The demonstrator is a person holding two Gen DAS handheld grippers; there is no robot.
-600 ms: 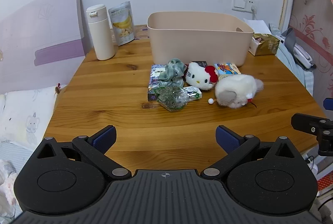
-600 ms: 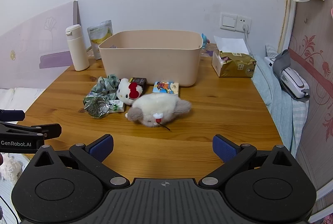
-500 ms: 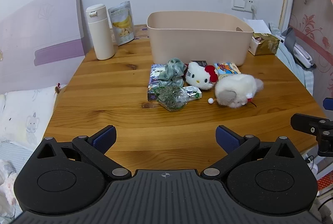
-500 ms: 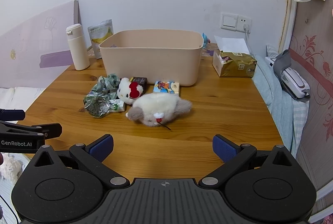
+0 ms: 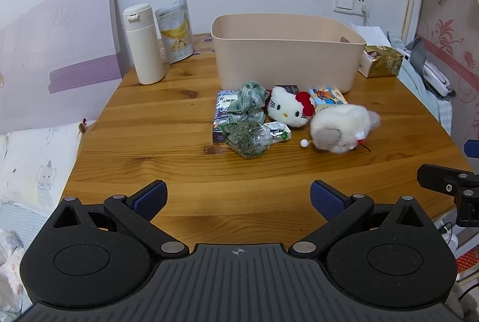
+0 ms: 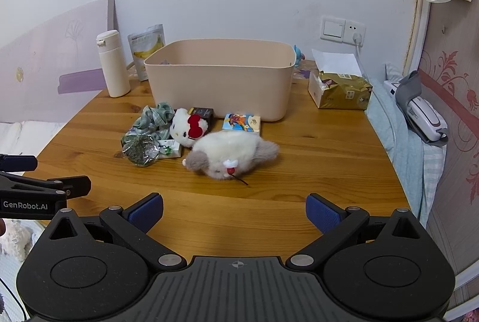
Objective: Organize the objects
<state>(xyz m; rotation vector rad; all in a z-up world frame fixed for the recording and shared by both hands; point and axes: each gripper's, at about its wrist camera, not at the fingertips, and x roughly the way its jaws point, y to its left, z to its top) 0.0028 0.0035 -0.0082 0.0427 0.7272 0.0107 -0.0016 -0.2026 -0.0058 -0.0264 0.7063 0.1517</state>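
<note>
your left gripper (image 5: 238,197) and right gripper (image 6: 234,211) are both spread wide and empty, hovering over the wooden table (image 5: 155,124). beyond them lies a cluster — 2 plush toys (image 6: 230,154), a green scrunchie (image 5: 250,100), small packets — just before the beige bin (image 6: 221,76).

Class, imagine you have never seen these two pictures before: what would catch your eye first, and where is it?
First, the heap of small things mid-table: a white cat toy with a red bow, a fluffy white plush animal lying in front of it, a checked cloth and a clear bag of dried herbs. Behind them stands a big beige bin. Both tools, left and right, hang open near the table's front edge.
</note>
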